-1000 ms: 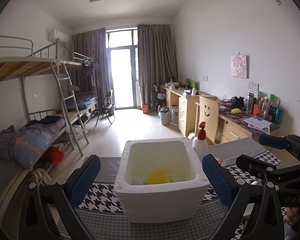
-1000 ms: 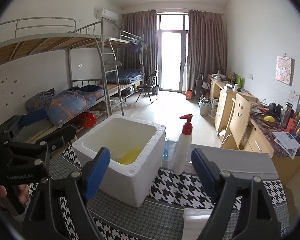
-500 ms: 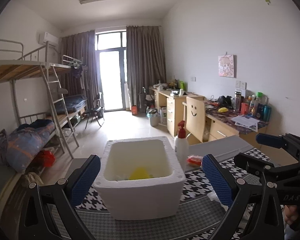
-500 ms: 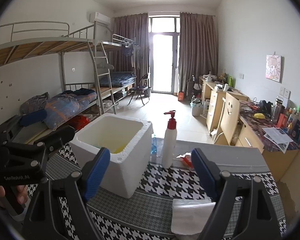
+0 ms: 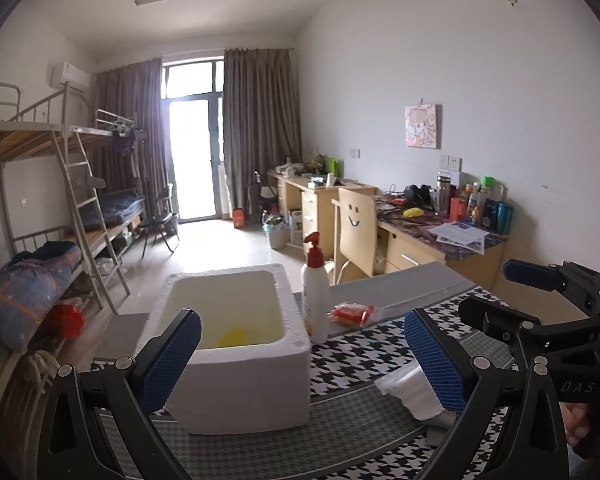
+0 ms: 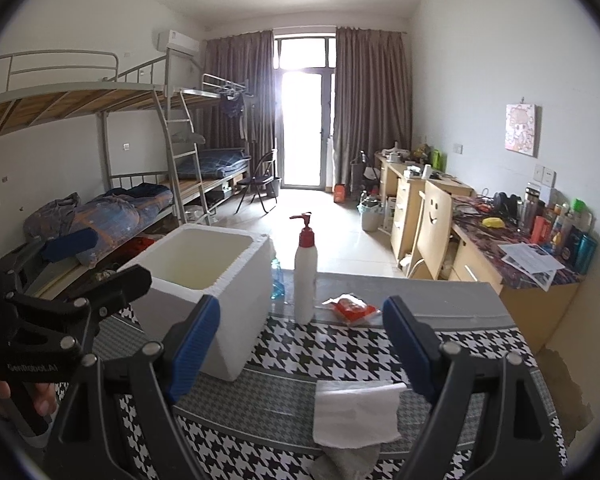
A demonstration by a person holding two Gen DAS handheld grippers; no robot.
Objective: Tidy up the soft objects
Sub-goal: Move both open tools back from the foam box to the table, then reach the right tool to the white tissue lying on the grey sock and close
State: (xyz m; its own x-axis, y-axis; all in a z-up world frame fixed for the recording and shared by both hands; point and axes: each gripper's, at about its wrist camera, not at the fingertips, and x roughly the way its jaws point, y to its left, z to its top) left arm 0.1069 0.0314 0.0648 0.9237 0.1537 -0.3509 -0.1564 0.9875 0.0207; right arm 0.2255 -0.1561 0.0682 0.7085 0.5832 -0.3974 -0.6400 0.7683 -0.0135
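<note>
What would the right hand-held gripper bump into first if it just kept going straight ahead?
Probably the folded white cloth on the checked tablecloth. The open right hand-held gripper tilts slightly downward, and the cloth lies low between its fingers. If it passed above that, the pump bottle stands beyond; depth is unclear.
</note>
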